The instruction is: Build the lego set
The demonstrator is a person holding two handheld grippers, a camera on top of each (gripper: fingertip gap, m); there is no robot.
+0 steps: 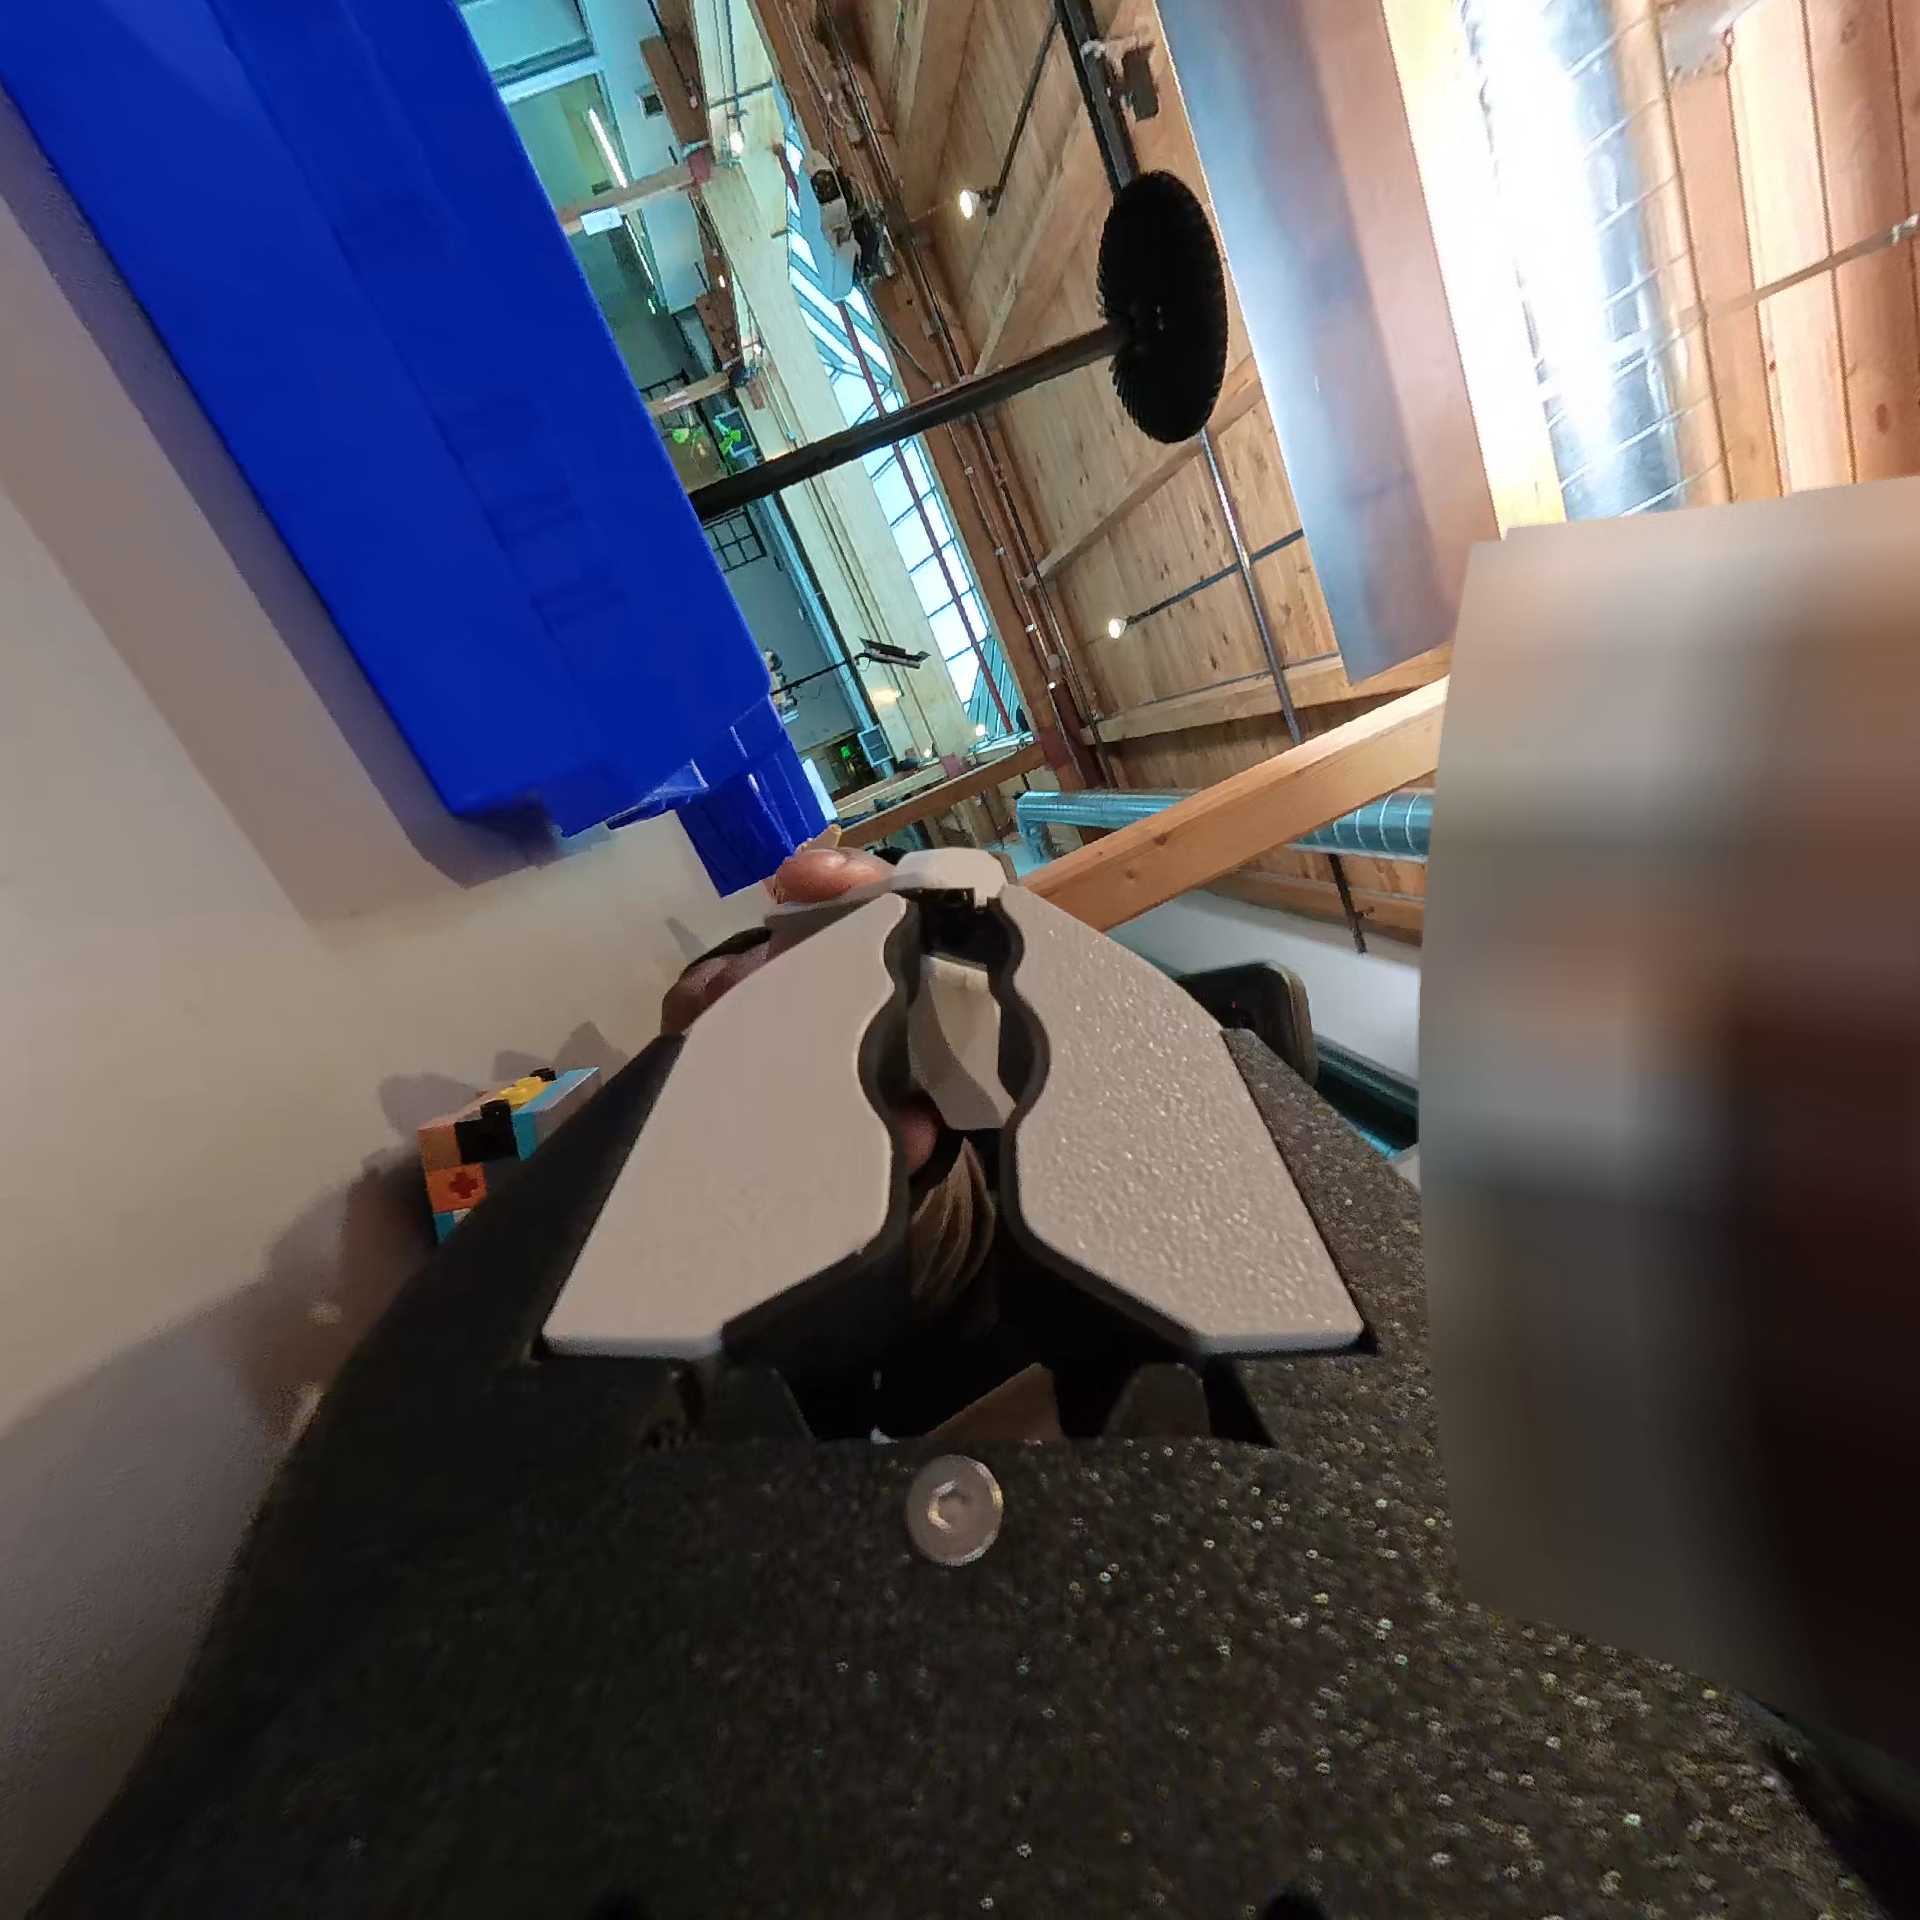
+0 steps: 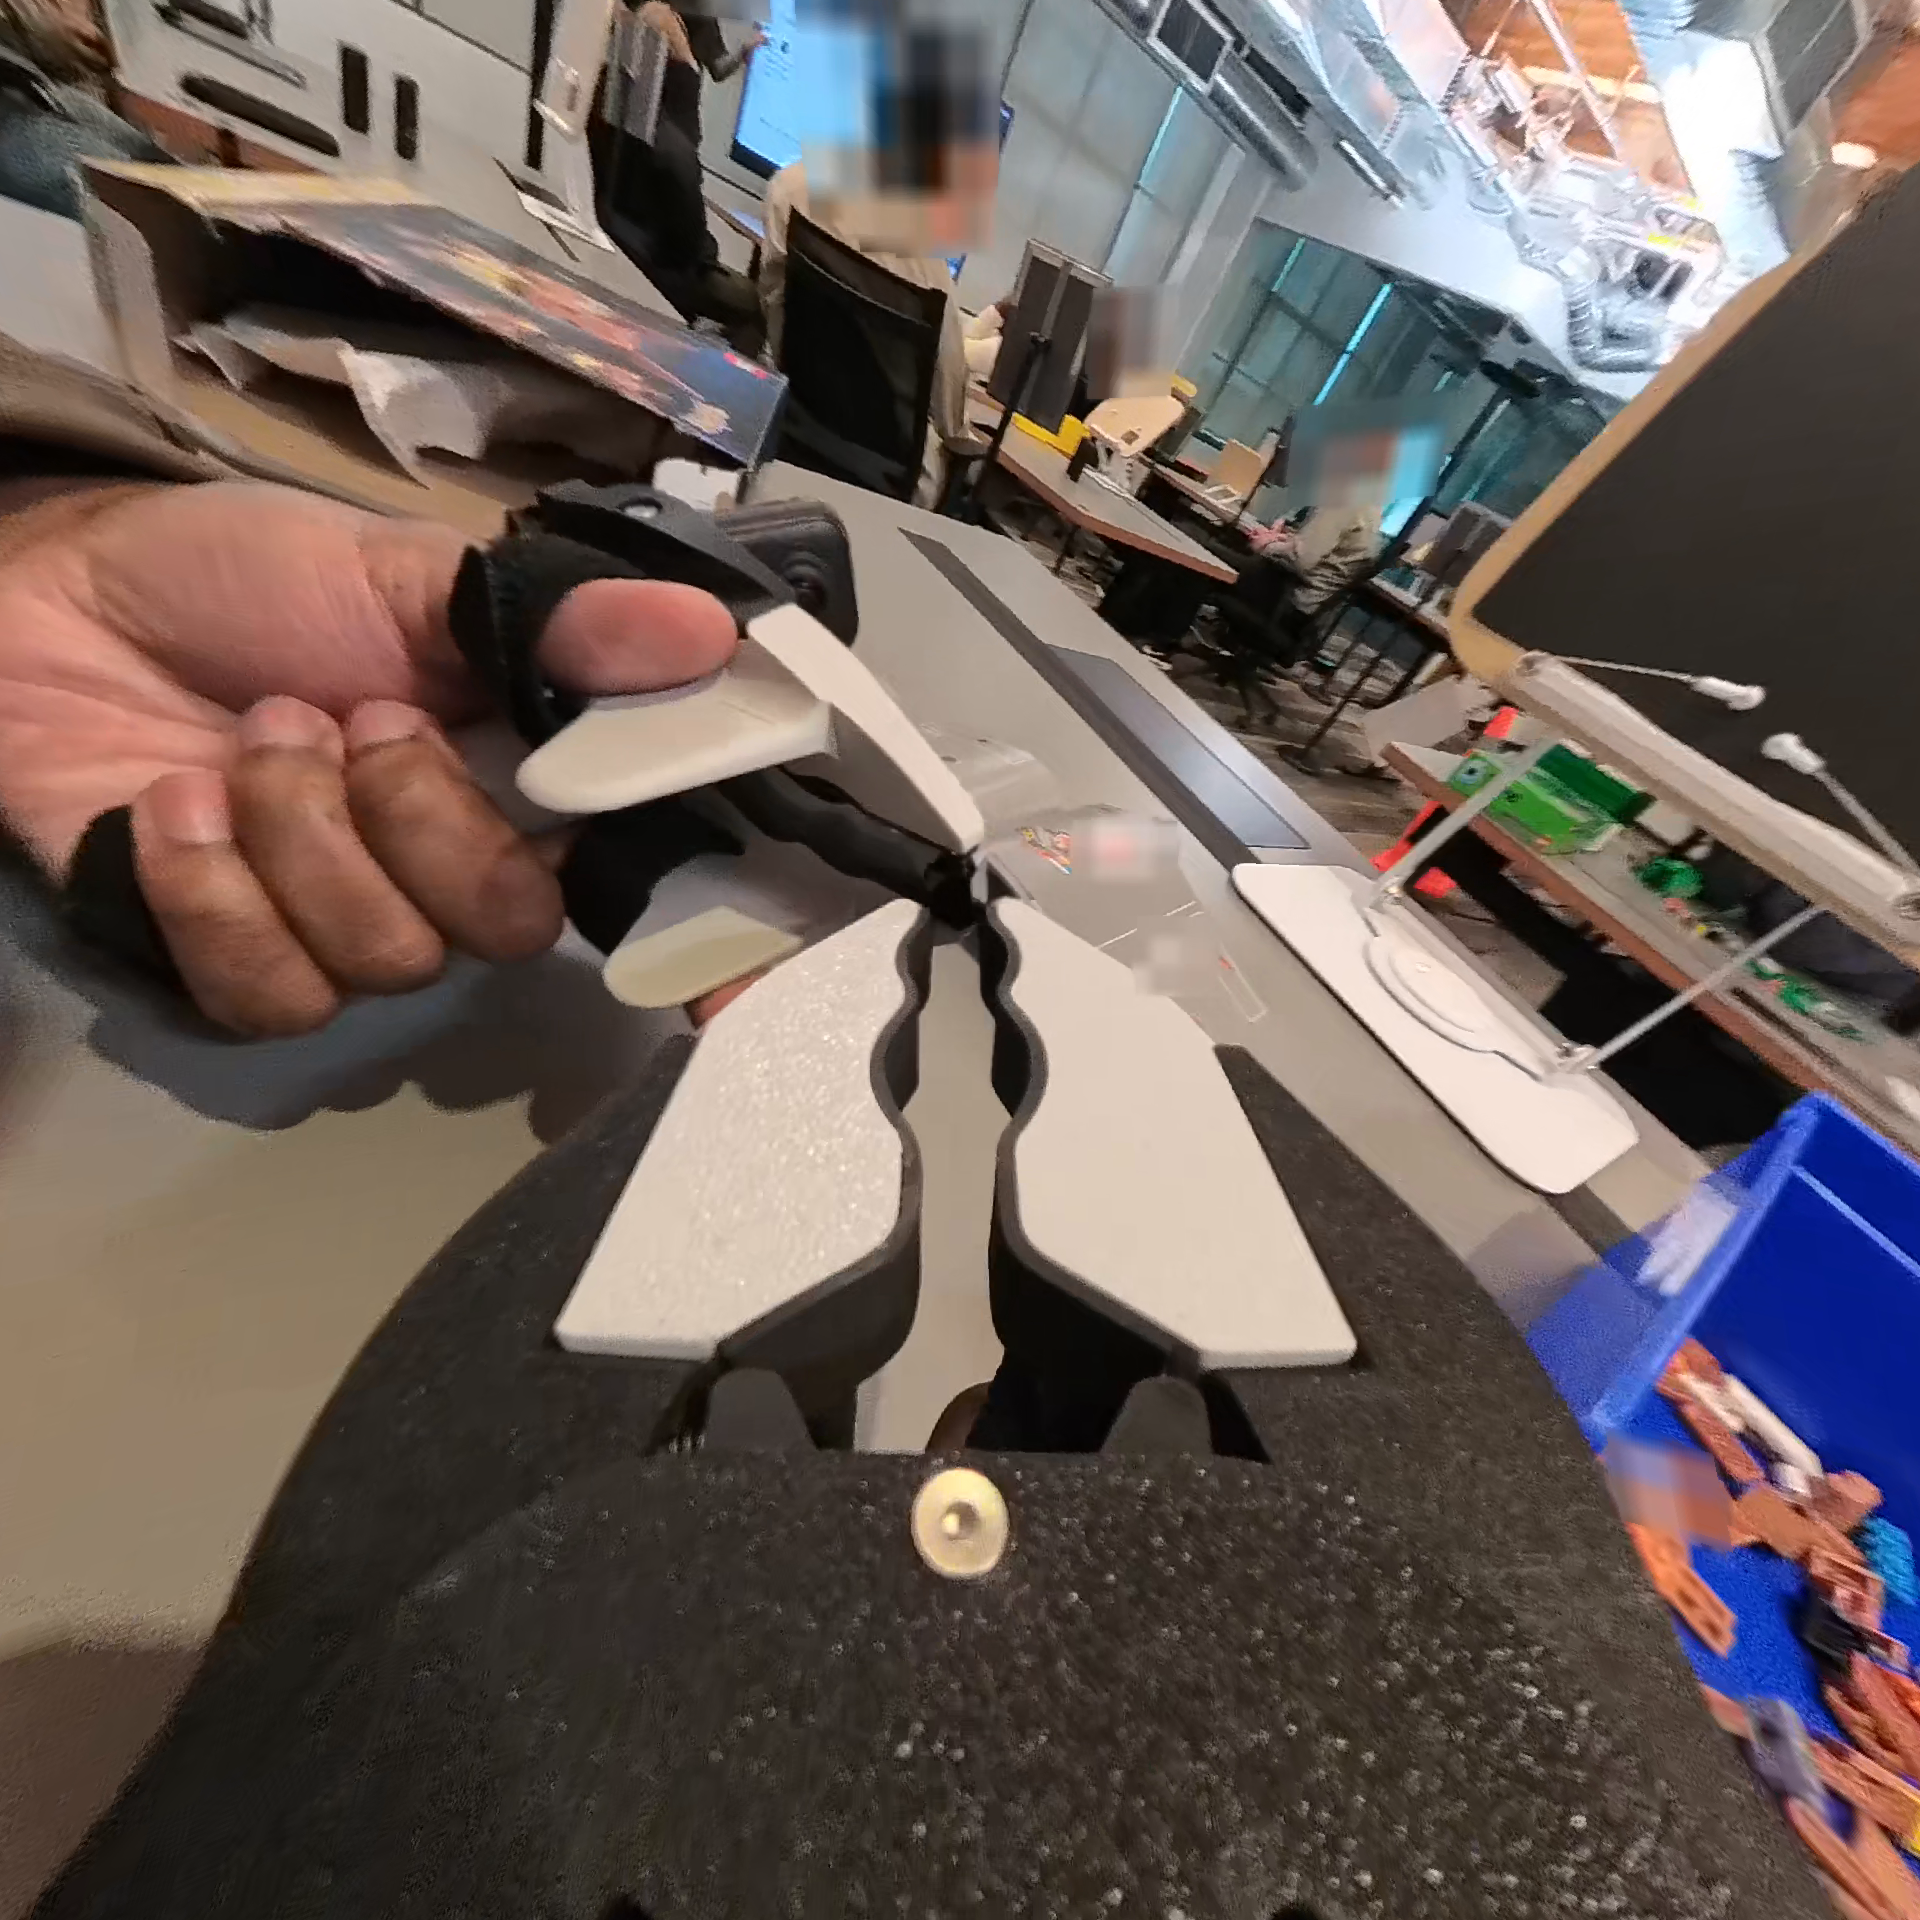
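Nearest, in the right wrist view: the right claw (image 2: 961,909) has its fingers pressed almost together, with only a thin slit between them. The tips close on a small black piece (image 2: 948,885) at 12 o'clock. The left claw (image 1: 951,914), held in a hand (image 2: 260,779) coming in from 9 o'clock, meets the same spot tip to tip. In its own view it is likewise drawn in on that dark piece. Which claw bears the load cannot be told.

Handling, as a judgement: the piece is rigid, very light, smooth plastic and liable to pop out of a pinch. It is best taken across its flat sides, with firm, square pressure. It is too small and too hidden to state its long axis or heading.

Beyond, at 9 o'clock in the left wrist view, a partly built block assembly (image 1: 488,1148) in orange, black, blue and yellow sits on the white desk (image 1: 156,1039). Its yellow studded end points away from the camera, and its axis is uncertain.

At 4 o'clock in the right wrist view, a blue bin (image 2: 1818,1299) holds loose brown pieces (image 2: 1787,1527).

Farther off, at 10 o'clock, lies an opened cardboard box (image 2: 416,281).
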